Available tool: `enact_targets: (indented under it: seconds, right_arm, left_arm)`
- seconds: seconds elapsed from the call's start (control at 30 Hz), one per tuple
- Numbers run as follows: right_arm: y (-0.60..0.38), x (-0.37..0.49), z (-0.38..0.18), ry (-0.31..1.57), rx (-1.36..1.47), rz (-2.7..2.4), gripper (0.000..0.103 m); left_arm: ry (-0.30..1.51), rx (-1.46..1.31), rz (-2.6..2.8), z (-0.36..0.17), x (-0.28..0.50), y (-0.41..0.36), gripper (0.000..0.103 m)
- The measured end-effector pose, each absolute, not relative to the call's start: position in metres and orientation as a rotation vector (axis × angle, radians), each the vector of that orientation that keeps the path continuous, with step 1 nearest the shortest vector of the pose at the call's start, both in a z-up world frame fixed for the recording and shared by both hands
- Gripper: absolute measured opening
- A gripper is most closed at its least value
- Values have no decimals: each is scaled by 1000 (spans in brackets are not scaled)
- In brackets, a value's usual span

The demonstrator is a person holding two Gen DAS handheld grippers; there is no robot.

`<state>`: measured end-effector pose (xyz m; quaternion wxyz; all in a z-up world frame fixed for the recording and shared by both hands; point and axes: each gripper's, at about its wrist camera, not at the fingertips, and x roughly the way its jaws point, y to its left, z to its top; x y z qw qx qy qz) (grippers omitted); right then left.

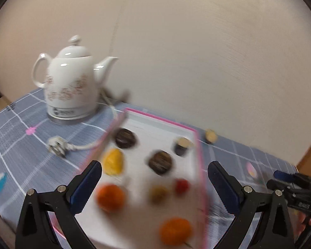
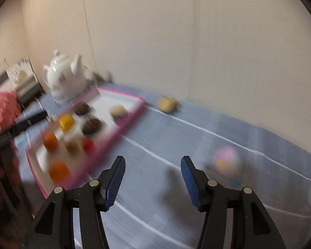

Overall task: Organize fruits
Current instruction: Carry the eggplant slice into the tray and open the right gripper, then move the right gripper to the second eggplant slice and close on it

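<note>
A white tray with a pink rim [image 1: 199,155] [image 2: 132,114] lies on the blue grid tablecloth. On it sit two orange fruits [image 1: 111,197] [image 1: 175,230], a yellow fruit [image 1: 113,161], a small red fruit [image 1: 181,185], an olive-brown one [image 1: 157,193], two dark round pieces [image 1: 125,138] [image 1: 160,161] and a dark cup-shaped piece [image 1: 181,146]. A tan piece [image 1: 210,136] [image 2: 167,103] lies off the tray by the wall. My left gripper [image 1: 154,176] is open above the tray. My right gripper [image 2: 153,176] is open over bare cloth right of the tray. Both views are blurred.
A white ceramic kettle [image 1: 71,87] [image 2: 64,78] stands on its base at the back left, its plug and cord [image 1: 58,146] lying beside the tray. A beige wall runs close behind the table. A pink printed motif [image 2: 227,162] marks the cloth at right.
</note>
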<state>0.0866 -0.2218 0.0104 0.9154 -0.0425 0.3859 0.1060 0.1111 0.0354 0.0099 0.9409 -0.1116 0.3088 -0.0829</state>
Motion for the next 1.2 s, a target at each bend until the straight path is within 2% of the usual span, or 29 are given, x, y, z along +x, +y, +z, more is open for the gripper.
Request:
enact_targets:
  seconds: [0.17,0.4,0.7,1.2]
  right_arm:
    - [-278,77,11,768,-36,39,57]
    - [-299,70,23,771,21,23,57]
    - [-303,67,21,798,77,13,57]
    - [-310,70,16,825,102,-3,57]
  left_arm:
    - [667,-178,-223,15,104,-29,103]
    - [647,-155,-283,26,100,-94,103]
    - [710,-158,-237,17,111,-106,103]
    - [713,-114,-243,21,108,-119,103]
